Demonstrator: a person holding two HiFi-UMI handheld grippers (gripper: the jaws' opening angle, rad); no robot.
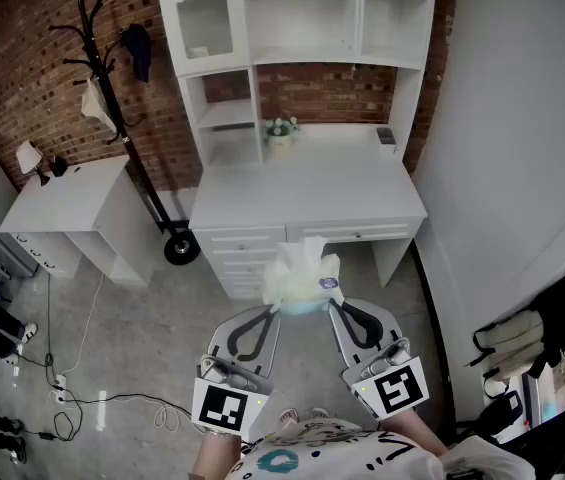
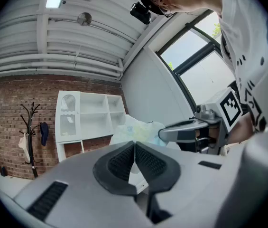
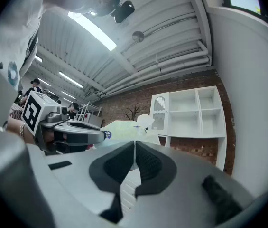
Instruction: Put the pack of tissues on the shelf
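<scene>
Both left tool (image 2: 134, 144) and right tool (image 3: 134, 142) closed, empty; overhead, tissue pack (image 1: 300, 280) between them.

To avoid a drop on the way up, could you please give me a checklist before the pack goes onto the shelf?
1. Jaws of left hand-held gripper shut, nothing between: ok.
2. Jaws of right hand-held gripper shut, nothing between: ok.
3. The pack lifted, sandwiched between the two: ok.
4. Squeeze on it firm enough: cannot tell.
5. Middle bay of shelf free: ok.
</scene>
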